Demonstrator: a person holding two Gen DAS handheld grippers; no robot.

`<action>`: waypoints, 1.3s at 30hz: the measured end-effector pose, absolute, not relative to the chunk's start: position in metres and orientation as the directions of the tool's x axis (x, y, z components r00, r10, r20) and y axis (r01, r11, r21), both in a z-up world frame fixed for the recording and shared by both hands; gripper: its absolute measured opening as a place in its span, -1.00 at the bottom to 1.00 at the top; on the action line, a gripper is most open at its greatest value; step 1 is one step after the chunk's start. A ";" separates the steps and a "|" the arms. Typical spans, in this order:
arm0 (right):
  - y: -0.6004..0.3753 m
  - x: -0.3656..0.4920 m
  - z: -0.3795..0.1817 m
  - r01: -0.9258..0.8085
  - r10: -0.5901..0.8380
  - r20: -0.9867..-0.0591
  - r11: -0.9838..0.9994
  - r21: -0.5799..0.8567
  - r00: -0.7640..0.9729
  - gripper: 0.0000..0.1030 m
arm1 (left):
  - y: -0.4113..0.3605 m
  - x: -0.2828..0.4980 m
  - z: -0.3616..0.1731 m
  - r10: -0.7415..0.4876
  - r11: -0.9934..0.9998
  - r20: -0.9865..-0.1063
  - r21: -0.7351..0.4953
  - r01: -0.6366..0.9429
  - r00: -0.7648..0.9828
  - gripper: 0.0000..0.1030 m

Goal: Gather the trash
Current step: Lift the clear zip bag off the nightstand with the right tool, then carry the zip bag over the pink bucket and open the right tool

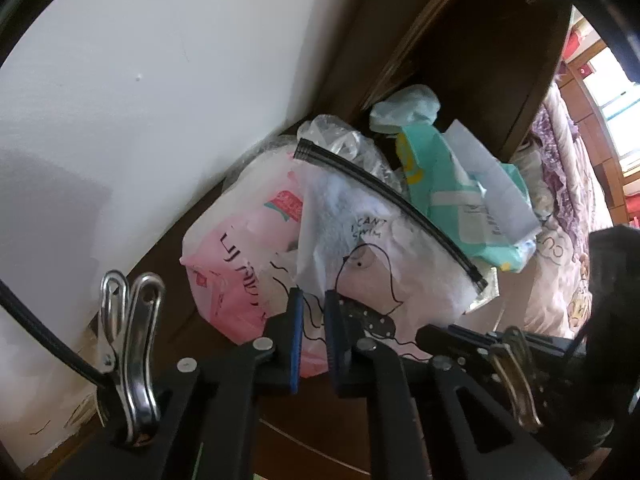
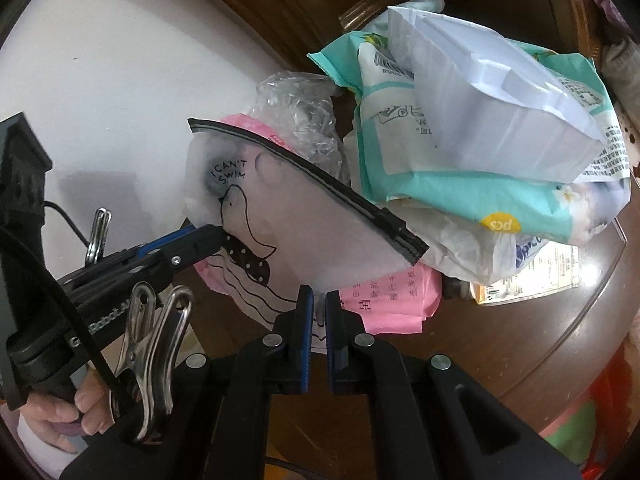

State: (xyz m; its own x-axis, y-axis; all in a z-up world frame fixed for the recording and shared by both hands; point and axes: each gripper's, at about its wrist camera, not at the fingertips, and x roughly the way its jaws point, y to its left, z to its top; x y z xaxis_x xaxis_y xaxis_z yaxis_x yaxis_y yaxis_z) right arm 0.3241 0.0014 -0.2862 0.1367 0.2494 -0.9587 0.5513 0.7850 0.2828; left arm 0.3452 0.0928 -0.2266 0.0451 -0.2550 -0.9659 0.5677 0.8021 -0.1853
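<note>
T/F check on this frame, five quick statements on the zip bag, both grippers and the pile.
1. Both grippers pinch the frosted zip bag. True: left gripper and right gripper are each shut on its lower edge.
2. The bag's zipper strip is red. False: the zipper strip is black.
3. The bag is printed "I CAN'T SWIM". True.
4. The teal wipes pack lies under the zip bag. False: it sits beside it, under a white paper bag.
5. The pile rests on a glass table. False: a dark wooden table.
</note>
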 end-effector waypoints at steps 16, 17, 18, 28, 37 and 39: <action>0.018 0.283 -0.246 0.490 0.279 -0.931 0.793 0.362 0.236 -0.89 | 0.118 0.303 -0.184 -0.304 0.795 -0.950 -0.213 0.569 0.069 -0.88; 0.019 0.279 -0.243 0.488 0.283 -0.928 0.791 0.369 0.243 -0.89 | 0.119 0.298 -0.180 -0.309 0.793 -0.948 -0.217 0.569 0.070 -0.88; 0.019 0.272 -0.239 0.482 0.287 -0.925 0.792 0.376 0.250 -0.89 | 0.120 0.291 -0.177 -0.315 0.792 -0.947 -0.220 0.570 0.071 -0.88; 0.028 0.206 -0.204 0.476 0.293 -0.907 0.778 0.411 0.304 -0.90 | 0.110 0.226 -0.168 -0.321 0.762 -0.944 -0.215 0.611 0.069 -0.89; 0.015 0.138 -0.189 0.533 0.251 -0.915 0.751 0.390 0.316 -0.91 | 0.090 0.161 -0.168 -0.336 0.712 -0.942 -0.236 0.662 0.026 -0.89; 0.012 0.122 -0.186 0.547 0.234 -0.919 0.746 0.379 0.316 -0.91 | 0.082 0.145 -0.170 -0.340 0.694 -0.940 -0.244 0.678 0.010 -0.89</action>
